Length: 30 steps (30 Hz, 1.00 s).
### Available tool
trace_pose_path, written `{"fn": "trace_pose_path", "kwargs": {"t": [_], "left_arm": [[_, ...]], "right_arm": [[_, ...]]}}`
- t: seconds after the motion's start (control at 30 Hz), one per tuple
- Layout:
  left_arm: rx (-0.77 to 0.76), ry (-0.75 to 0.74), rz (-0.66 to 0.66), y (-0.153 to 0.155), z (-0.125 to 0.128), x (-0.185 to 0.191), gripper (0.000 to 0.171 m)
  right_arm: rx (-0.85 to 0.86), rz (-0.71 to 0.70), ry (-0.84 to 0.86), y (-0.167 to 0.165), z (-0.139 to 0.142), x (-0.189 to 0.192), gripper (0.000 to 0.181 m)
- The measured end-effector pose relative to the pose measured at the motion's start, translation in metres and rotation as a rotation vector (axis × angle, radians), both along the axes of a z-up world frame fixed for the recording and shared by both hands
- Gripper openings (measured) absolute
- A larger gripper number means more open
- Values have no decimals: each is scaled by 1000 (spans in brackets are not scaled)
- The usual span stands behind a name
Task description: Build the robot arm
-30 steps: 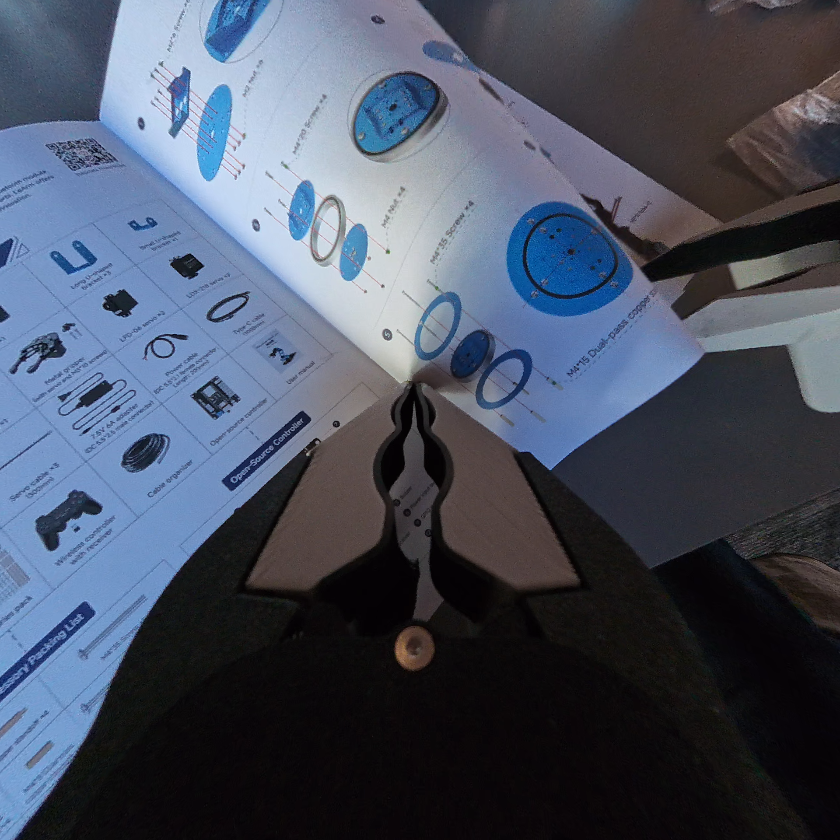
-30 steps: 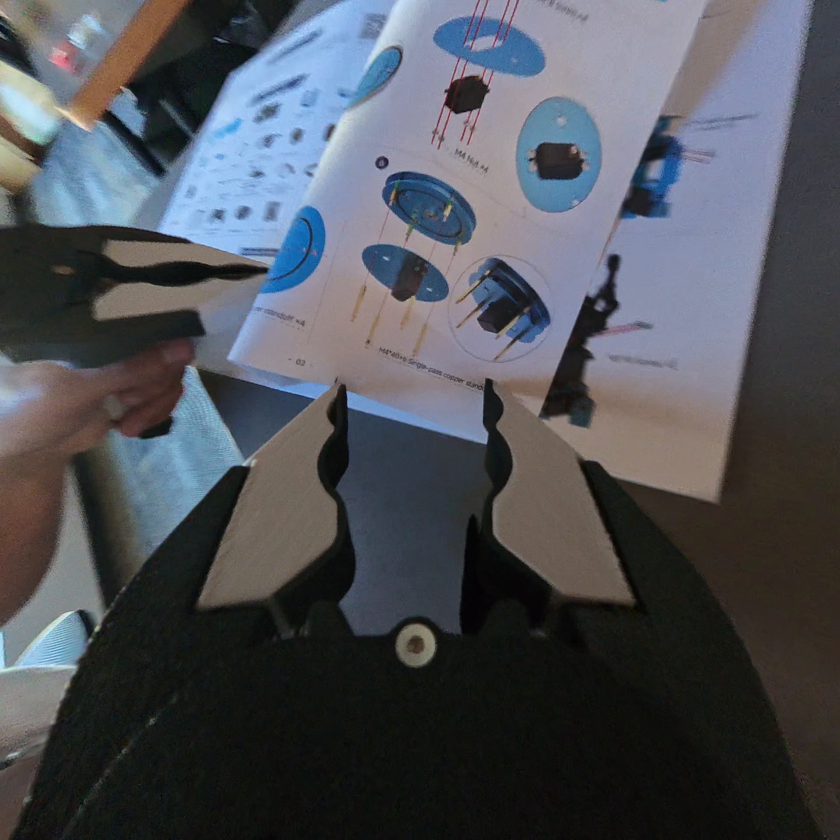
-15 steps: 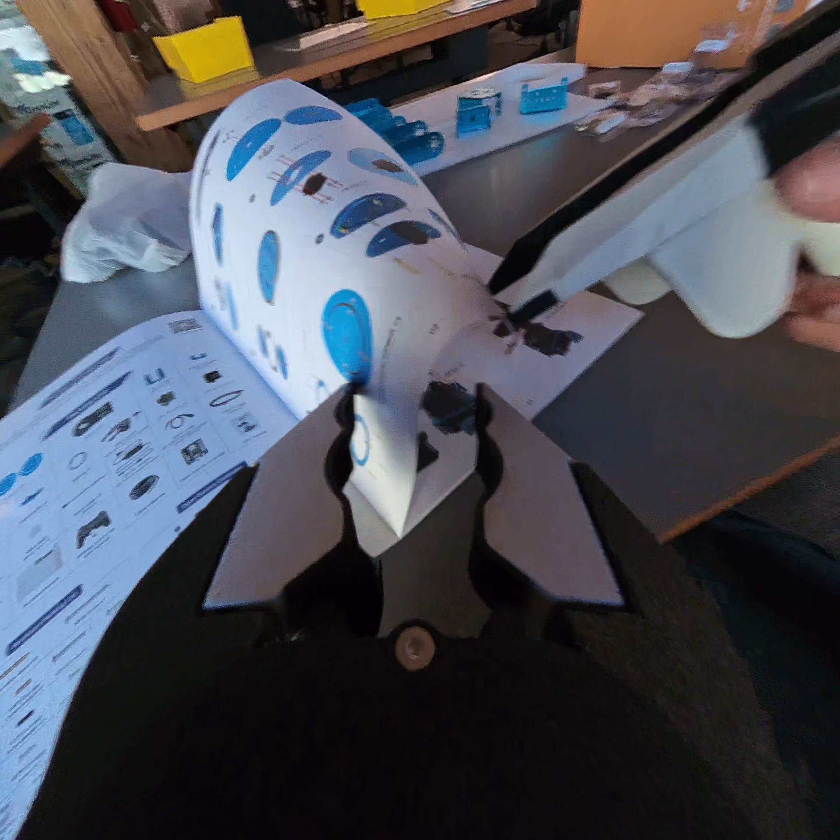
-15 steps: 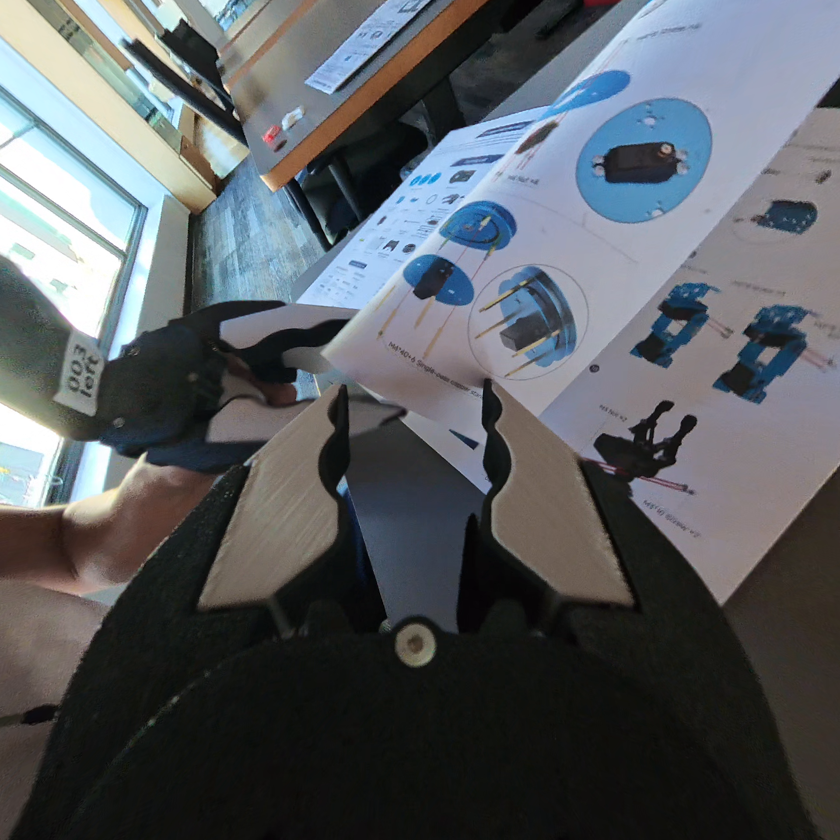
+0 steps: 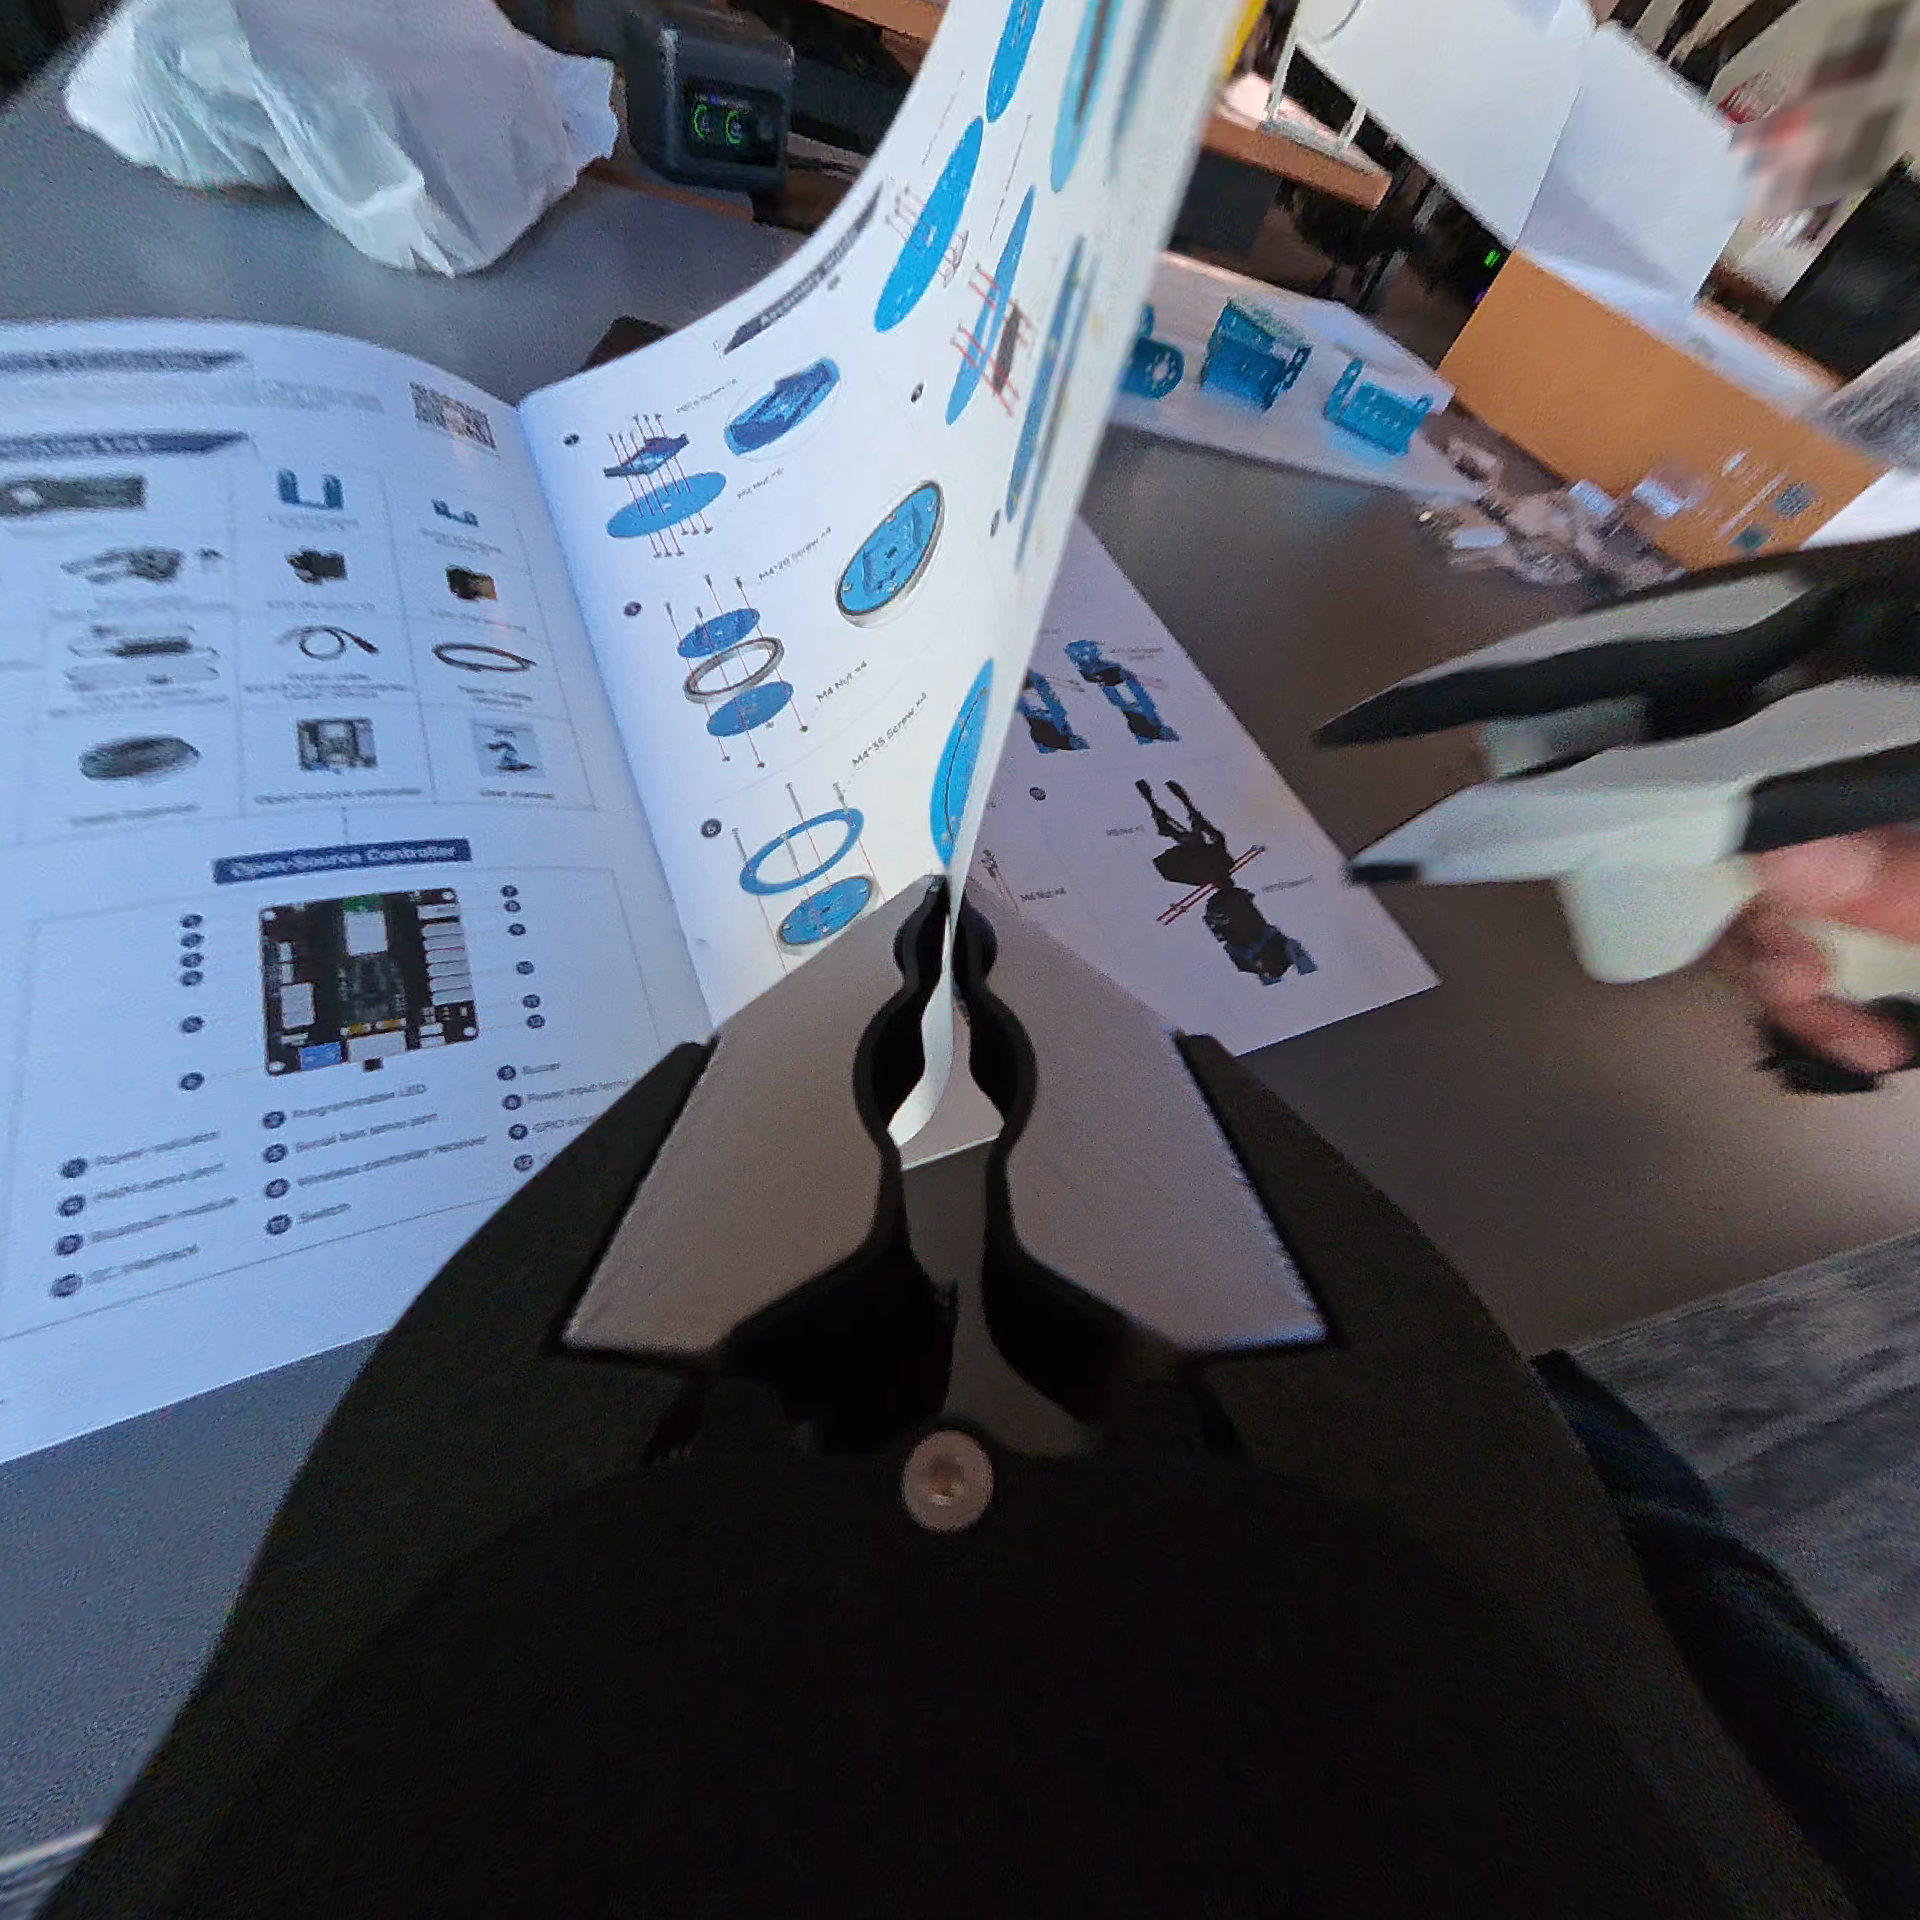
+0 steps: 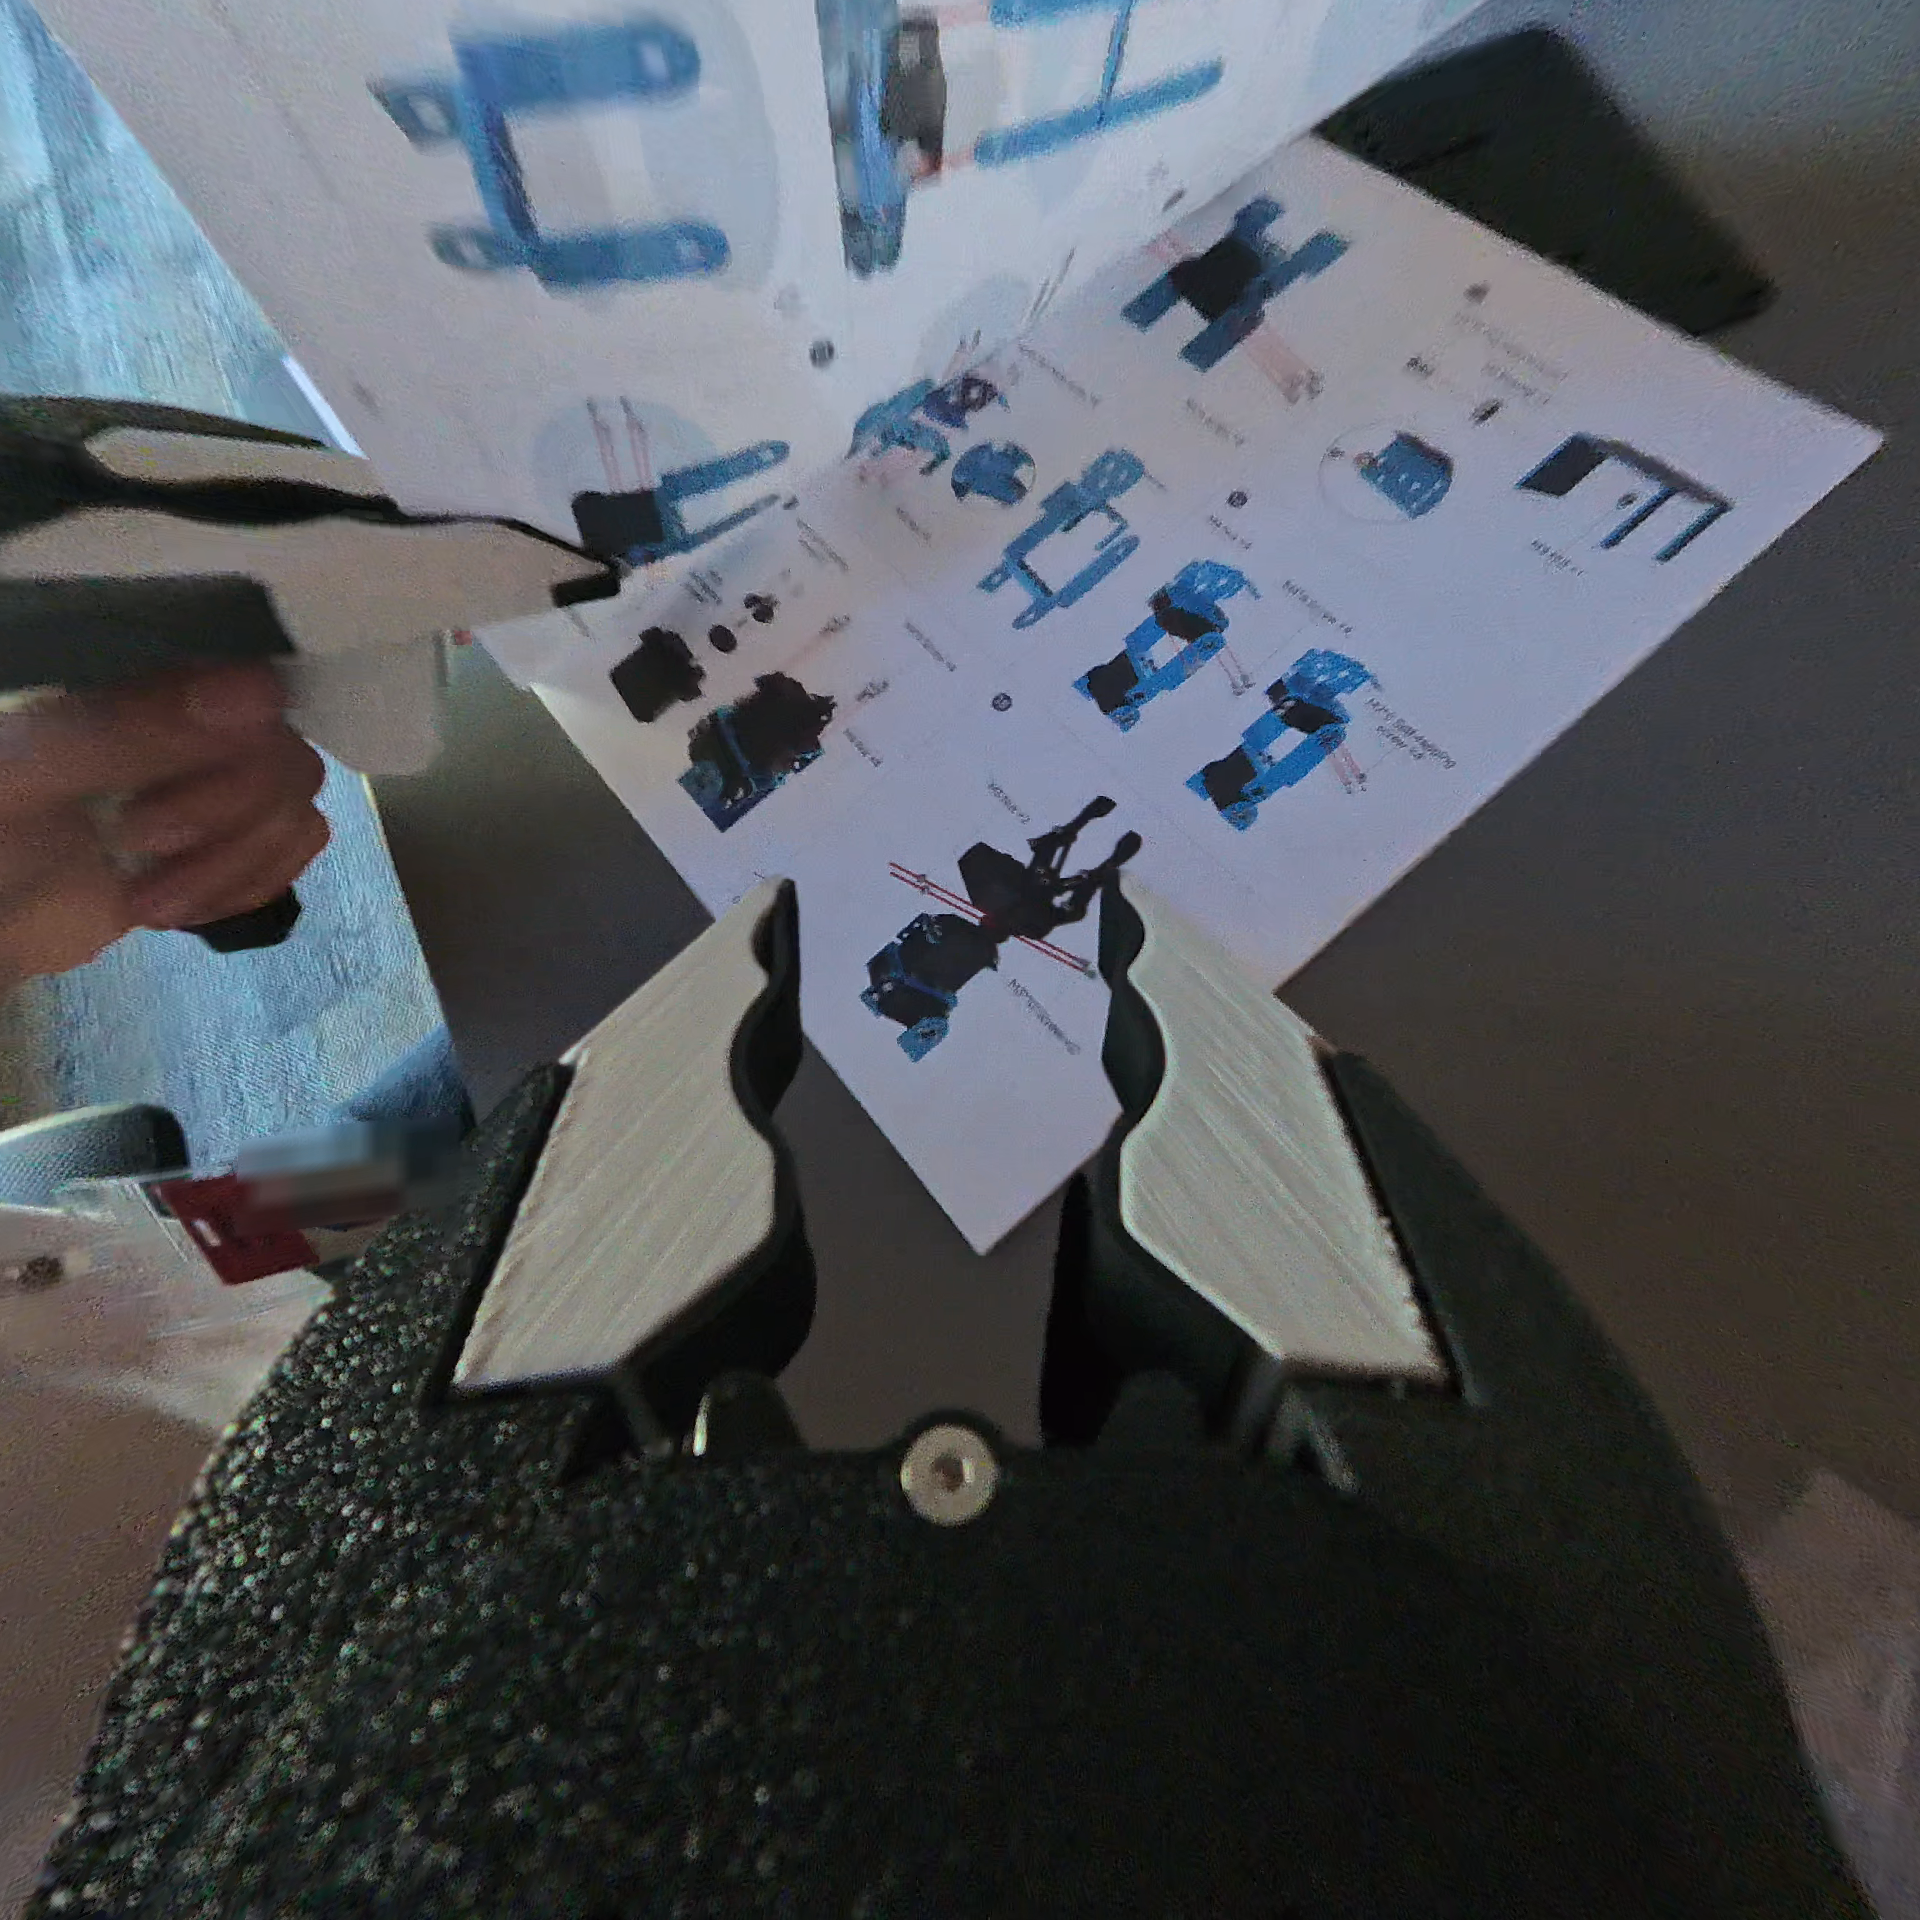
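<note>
the left gripper (image 5: 948, 902) has its fingers closed on the lower corner of a lifted page (image 5: 914, 436), which stands curved above the open booklet (image 5: 312, 727) lying flat on the grey tabletop (image 5: 1455, 1091); the right gripper (image 6: 948, 904) hovers with fingers spread apart and empty over the booklet's right-hand page (image 6: 1247, 582); blue metal parts (image 5: 1262, 358) and a crumpled white bag (image 5: 343, 114) lie farther back.

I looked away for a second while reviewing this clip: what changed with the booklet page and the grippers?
The left gripper, open around the lifted page half a second ago, has shut on its lower edge and holds it upright. The right gripper stays open, empty, above the booklet, which still lies open on the grey table.
</note>
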<state>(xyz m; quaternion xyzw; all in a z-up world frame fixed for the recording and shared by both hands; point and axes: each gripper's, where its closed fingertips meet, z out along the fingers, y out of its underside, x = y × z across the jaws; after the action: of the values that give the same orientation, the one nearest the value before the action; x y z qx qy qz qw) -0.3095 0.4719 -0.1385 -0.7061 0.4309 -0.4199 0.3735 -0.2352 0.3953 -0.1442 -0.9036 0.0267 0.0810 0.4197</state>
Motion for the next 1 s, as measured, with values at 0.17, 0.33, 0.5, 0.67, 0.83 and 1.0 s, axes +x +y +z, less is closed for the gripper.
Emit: {"fn": "trace_pose_path", "kwargs": {"t": [0.17, 0.33, 0.5, 0.67, 0.83, 1.0], "left_arm": [[-189, -126, 41, 1, 6, -12, 0], [-200, -105, 96, 25, -1, -55, 0], [-159, 41, 164, 44, -23, -117, 18], [-72, 128, 286, 74, -25, -191, 17], [185, 174, 252, 126, 9, -194, 19], [236, 216, 75, 132, 14, -144, 24]], "right_arm": [[-146, 54, -164, 5, -39, 6, 50], [-147, 87, -159, -2, -42, 11, 55], [-147, 100, -157, -3, -42, 12, 54], [-135, 236, -231, 25, -10, -6, 63], [-35, 618, -264, 101, 9, -62, 92], [-220, 807, -290, 145, -35, -82, 103]]}}
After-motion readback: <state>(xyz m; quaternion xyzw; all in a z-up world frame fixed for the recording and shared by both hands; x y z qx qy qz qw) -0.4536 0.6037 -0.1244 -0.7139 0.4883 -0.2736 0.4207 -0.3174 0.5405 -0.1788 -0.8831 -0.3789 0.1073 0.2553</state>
